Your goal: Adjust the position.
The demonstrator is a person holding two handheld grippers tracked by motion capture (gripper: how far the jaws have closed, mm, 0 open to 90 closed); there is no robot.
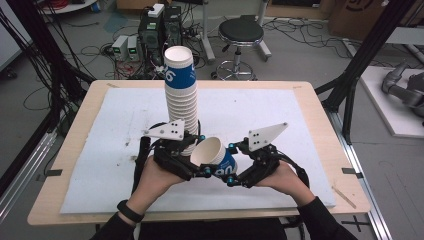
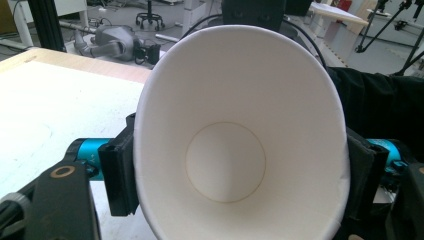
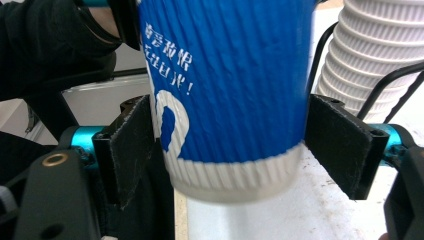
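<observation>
A blue-and-white ribbed paper cup (image 1: 212, 155) is held tilted just above the white mat, its mouth toward my left gripper (image 1: 204, 155). In the left gripper view the cup's white inside (image 2: 225, 170) faces the camera and both black pads press its rim into an oval, so the left gripper (image 2: 240, 165) is shut on it. In the right gripper view the cup's blue wall and base (image 3: 230, 100) sit between the jaws of my right gripper (image 3: 232, 150), with a thin gap at the right pad (image 3: 340, 145). A tall stack of the same cups (image 1: 181, 100) stands just behind the left gripper.
The white mat (image 1: 280, 115) covers most of the wooden table (image 1: 320, 100). Beyond the far edge are a black stool (image 1: 241, 32) and electronics boxes (image 1: 160, 30) on a cable-strewn floor. A grey robot arm (image 1: 405, 87) lies at the right.
</observation>
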